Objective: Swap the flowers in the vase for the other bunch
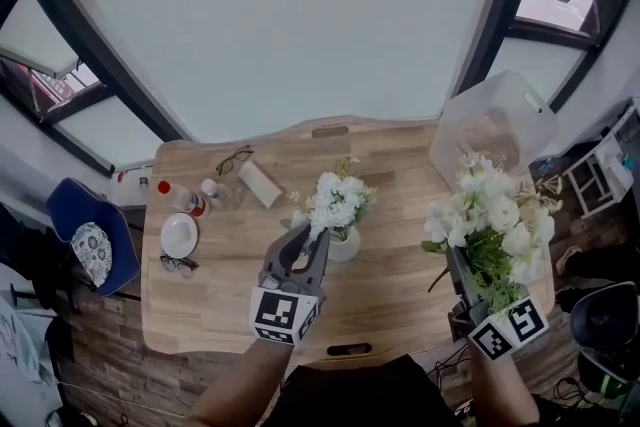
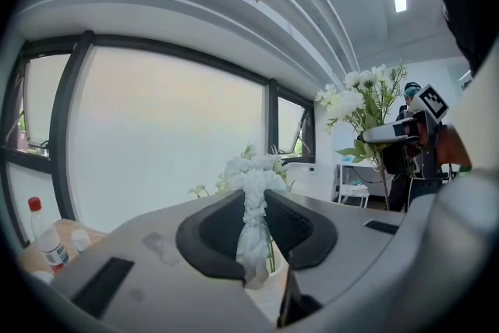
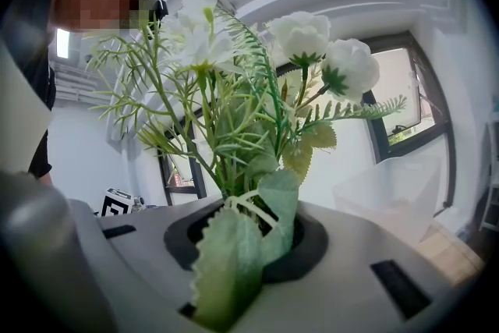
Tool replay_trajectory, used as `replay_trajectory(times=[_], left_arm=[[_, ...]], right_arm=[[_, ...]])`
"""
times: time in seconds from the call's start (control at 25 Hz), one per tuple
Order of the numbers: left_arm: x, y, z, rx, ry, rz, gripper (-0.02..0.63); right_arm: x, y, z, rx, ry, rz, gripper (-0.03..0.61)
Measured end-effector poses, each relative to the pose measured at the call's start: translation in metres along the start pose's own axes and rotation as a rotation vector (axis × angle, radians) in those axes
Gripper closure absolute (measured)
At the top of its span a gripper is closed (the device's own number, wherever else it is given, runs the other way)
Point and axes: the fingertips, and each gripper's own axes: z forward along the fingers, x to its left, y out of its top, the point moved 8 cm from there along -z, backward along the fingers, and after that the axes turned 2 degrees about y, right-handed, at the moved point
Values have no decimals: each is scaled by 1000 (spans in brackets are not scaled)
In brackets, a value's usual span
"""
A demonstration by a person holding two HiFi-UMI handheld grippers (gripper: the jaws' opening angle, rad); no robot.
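Your left gripper [image 1: 310, 241] has its jaws pinched shut on the white flowers [image 1: 338, 199] in the vase [image 1: 344, 246], near the middle of the table [image 1: 400, 170]. Your right gripper [image 1: 463, 267] is clamped on the stems of the other bunch [image 1: 496, 215], over the table's right edge.

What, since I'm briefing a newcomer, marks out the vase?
On the wooden table, look at the middle, just beyond the left gripper. The vase is the small white pot there. It alone holds flowers; the plate at the far left is flat.
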Motion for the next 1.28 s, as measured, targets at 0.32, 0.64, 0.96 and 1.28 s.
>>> replay_trajectory(times=[0.32, 0.64, 0.96, 1.28], left_arm=[[6, 23, -4, -40, 14, 39, 541], [11, 49, -14, -84, 17, 52, 540], [10, 76, -34, -138, 42, 79, 540], [32, 108, -65, -198, 94, 76, 540]], right_arm=[[12, 11, 4, -14, 39, -16, 479], [23, 25, 14, -31, 76, -21, 479], [33, 41, 19, -79, 126, -33, 479], [56, 54, 38, -98, 195, -45, 479]])
